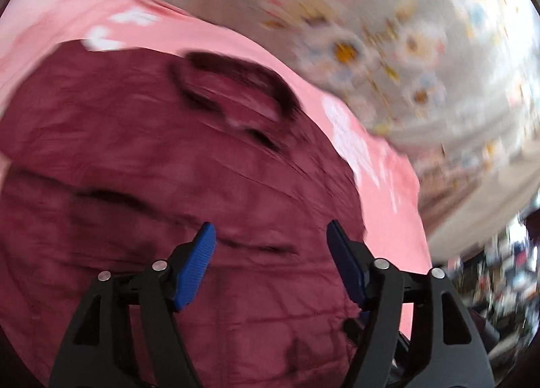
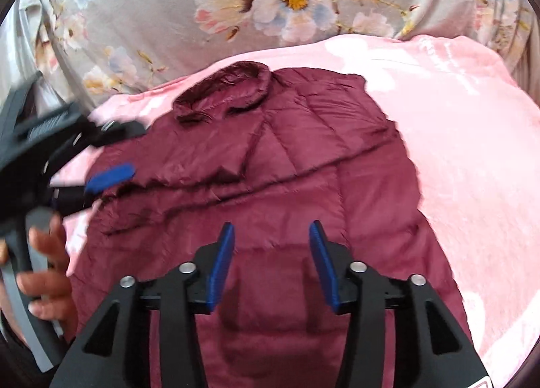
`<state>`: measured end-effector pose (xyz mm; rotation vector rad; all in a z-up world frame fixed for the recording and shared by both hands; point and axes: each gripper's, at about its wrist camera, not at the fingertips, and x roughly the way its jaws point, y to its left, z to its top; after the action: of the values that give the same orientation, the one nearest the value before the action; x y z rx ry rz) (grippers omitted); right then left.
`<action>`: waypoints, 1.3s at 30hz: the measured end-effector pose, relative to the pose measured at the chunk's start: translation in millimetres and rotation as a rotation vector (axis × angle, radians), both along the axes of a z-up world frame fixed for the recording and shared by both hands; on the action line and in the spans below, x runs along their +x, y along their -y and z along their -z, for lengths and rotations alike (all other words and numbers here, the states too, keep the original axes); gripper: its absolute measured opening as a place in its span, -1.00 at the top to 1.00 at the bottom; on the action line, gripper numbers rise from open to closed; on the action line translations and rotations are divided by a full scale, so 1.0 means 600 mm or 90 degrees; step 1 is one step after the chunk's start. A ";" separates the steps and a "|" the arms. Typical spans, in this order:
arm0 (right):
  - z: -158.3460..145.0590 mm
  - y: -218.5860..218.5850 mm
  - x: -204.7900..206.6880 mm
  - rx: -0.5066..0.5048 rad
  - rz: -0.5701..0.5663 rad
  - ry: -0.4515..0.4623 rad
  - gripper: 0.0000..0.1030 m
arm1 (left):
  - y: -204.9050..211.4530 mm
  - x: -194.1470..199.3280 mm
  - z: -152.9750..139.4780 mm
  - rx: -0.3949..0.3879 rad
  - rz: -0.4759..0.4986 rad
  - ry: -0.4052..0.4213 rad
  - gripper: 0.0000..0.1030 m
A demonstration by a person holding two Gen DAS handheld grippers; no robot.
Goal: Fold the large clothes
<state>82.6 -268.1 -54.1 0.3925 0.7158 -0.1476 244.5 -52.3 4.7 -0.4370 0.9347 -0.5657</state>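
1. Grey floral sheet (image 2: 162,17) covers the bed behind the work area; large pale pink and blue blossoms are printed on it. The left wrist view also shows it (image 1: 388,50), heavily blurred.
2. Pink blanket (image 2: 472,138) lies over the sheet, with white markings near its far edge. It serves as the layer directly under the garment.
3. Maroon quilted jacket (image 2: 303,185) lies flat on the pink blanket, collar (image 2: 233,84) at the far end, toward the floral sheet. A folded panel crosses the upper body of the jacket, leaving a ridge line from left to right.
4. Left wrist view: the jacket (image 1: 168,185) fills most of the frame; the collar (image 1: 236,84) sits up and centre. Picture is motion-blurred.
5. Left tool (image 1: 270,236): blue pads spread apart, nothing between them, released. It hovers over the jacket fabric.
6. From the right wrist view the left tool (image 2: 108,178) appears at the left edge, over the jacket's left side, blurred. A hand (image 2: 47,270) grips its grey handle.
7. Right tool (image 2: 271,236): blue pads parted, nothing clamped, released. It points down at the lower middle of the jacket.
8. Cluttered room background at the right edge of the left wrist view; too blurred to identify.
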 end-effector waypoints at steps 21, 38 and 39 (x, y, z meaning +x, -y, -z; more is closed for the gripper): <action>-0.032 0.033 0.207 0.108 0.010 0.057 0.93 | -0.307 0.062 0.084 -0.079 -0.287 -0.094 -0.31; -0.032 0.107 0.170 0.001 0.046 0.022 0.93 | -0.254 0.175 0.127 -0.075 -0.292 -0.165 0.02; -0.034 0.103 0.168 0.005 0.034 0.027 0.93 | -0.251 0.180 0.130 -0.062 -0.292 -0.168 0.21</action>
<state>183.3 -329.6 -33.6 0.4211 0.6643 -0.1864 352.4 98.3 -73.1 -0.8026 1.0190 -0.1359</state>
